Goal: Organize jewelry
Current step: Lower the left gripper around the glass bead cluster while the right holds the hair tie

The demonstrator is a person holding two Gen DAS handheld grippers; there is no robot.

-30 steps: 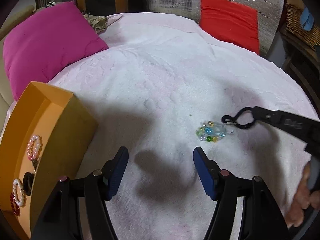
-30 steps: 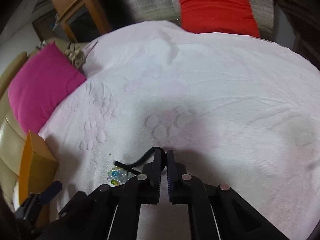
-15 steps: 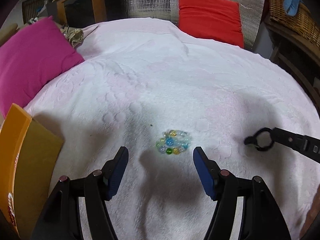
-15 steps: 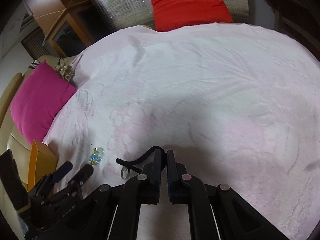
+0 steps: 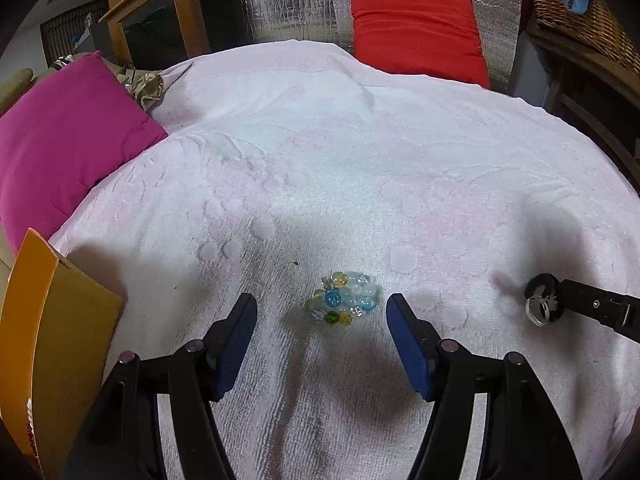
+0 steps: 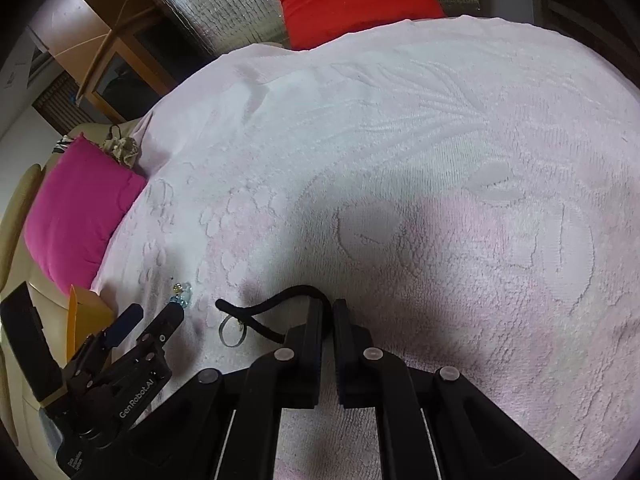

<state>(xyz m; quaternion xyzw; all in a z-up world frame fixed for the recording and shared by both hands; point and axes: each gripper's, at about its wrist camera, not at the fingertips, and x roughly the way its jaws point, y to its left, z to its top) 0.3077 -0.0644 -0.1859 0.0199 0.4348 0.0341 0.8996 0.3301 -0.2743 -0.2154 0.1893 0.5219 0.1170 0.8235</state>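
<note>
A bracelet of coloured glass beads (image 5: pixel 344 298) lies on the pink-white towel (image 5: pixel 360 160). My left gripper (image 5: pixel 322 316) is open, its blue pads on either side of the beads, just short of them. My right gripper (image 6: pixel 331 316) is shut on a black cord loop (image 6: pixel 276 304) with a silver ring (image 6: pixel 232 330) hanging from it; the loop also shows in the left wrist view (image 5: pixel 542 296), right of the beads and above the towel. The orange box (image 5: pixel 44 320) stands at the left; jewelry inside is barely visible.
A magenta cushion (image 5: pixel 64 140) lies at the left edge and a red cushion (image 5: pixel 416 28) at the back against a silver quilted panel. A wooden cabinet (image 5: pixel 160 20) stands back left, a wicker basket (image 5: pixel 580 4) back right.
My left gripper has swung away from the orange box and closed in on the bead bracelet, now between its pads. My right gripper has drawn the black cord away to the right.
</note>
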